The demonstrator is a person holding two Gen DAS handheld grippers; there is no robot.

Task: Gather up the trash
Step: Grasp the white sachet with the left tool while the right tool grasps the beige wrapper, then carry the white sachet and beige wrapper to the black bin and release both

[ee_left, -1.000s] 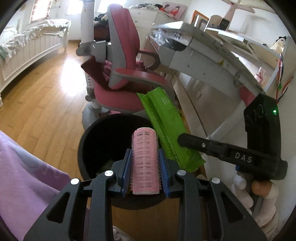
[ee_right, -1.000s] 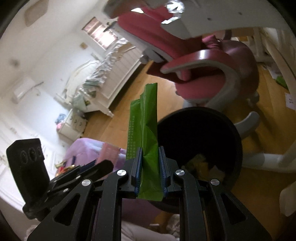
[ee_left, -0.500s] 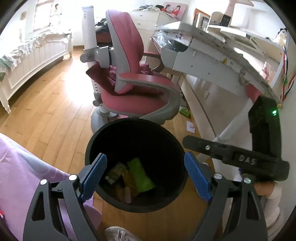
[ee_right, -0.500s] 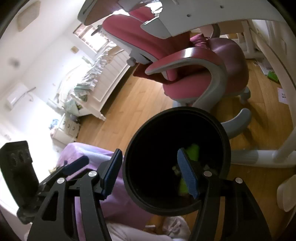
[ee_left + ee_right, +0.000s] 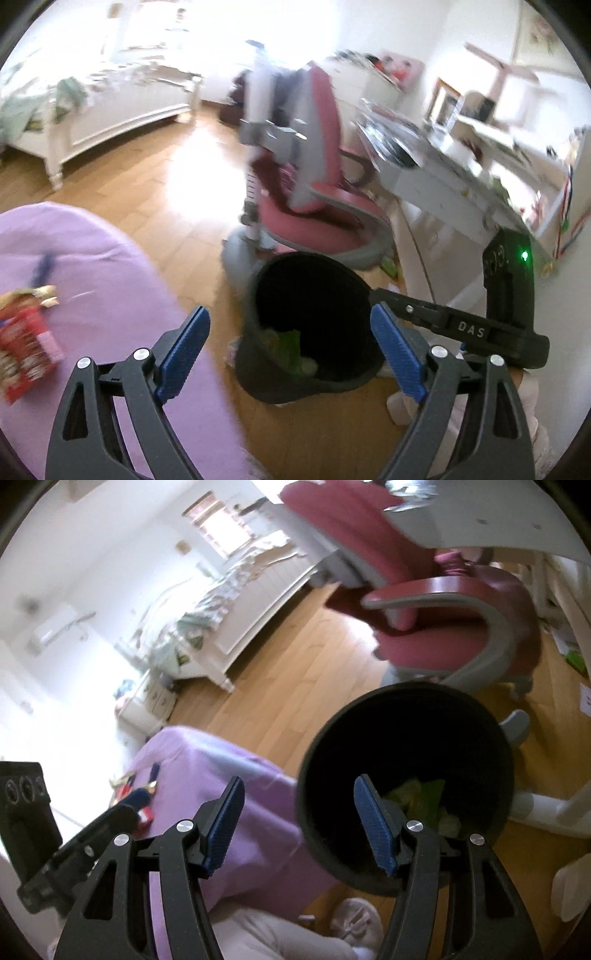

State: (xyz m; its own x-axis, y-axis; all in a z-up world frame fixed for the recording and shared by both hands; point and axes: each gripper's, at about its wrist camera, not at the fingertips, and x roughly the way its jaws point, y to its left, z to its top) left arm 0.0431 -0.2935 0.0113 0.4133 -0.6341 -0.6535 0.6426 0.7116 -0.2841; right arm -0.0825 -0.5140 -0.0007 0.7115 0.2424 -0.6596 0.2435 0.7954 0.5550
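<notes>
1. The wooden plank floor [image 5: 155,192] carried a bright glare of daylight.
2. A white bed [image 5: 110,99] stood by the white wall [image 5: 92,554], under a sunlit window [image 5: 218,524].
3. A pink-and-grey desk chair [image 5: 317,177] stood beside a white study desk [image 5: 443,173].
4. A purple sheet [image 5: 92,277] covered the near surface.

Left gripper [image 5: 291,347]: black plastic frame with triangular cut-outs, silver screws, ribbed blue pads [image 5: 397,354]. Right gripper [image 5: 299,823]: same build; its body shows white "DAS" lettering and a lit green LED in the left wrist view.
</notes>
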